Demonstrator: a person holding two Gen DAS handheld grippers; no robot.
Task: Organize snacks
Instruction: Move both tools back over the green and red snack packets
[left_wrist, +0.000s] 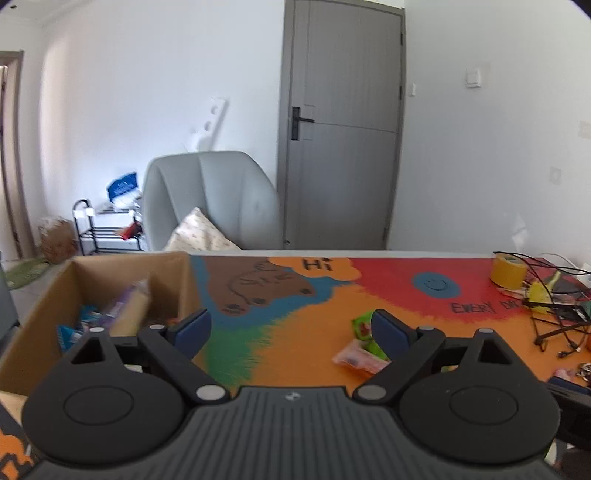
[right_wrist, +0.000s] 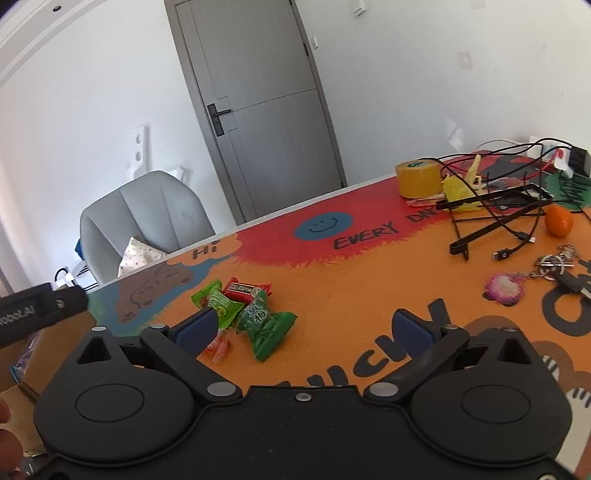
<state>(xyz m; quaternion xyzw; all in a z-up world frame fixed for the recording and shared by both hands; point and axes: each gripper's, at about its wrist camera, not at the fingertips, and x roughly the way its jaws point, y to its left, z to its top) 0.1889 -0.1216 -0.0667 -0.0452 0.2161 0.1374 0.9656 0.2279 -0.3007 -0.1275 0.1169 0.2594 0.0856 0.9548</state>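
An open cardboard box (left_wrist: 44, 310) stands at the table's left end, with several wrapped snacks inside, one purple and tan packet (left_wrist: 129, 306) blurred above the others. My left gripper (left_wrist: 291, 330) is open and empty, just right of the box. Loose snacks lie on the orange mat: a green packet (left_wrist: 362, 325) and a pink packet (left_wrist: 360, 358) by the left gripper's right finger. In the right wrist view, green packets (right_wrist: 264, 325), a red packet (right_wrist: 245, 290) and a small orange-pink one (right_wrist: 219, 349) lie ahead of my open, empty right gripper (right_wrist: 304, 328).
A yellow tape roll (right_wrist: 419, 179), a tangle of black cables and a stand (right_wrist: 495, 210), an orange fruit (right_wrist: 559, 219) and keys with a pink charm (right_wrist: 504, 290) sit at the table's right. A grey chair (left_wrist: 210, 199) and a grey door (left_wrist: 343, 125) stand beyond the far edge.
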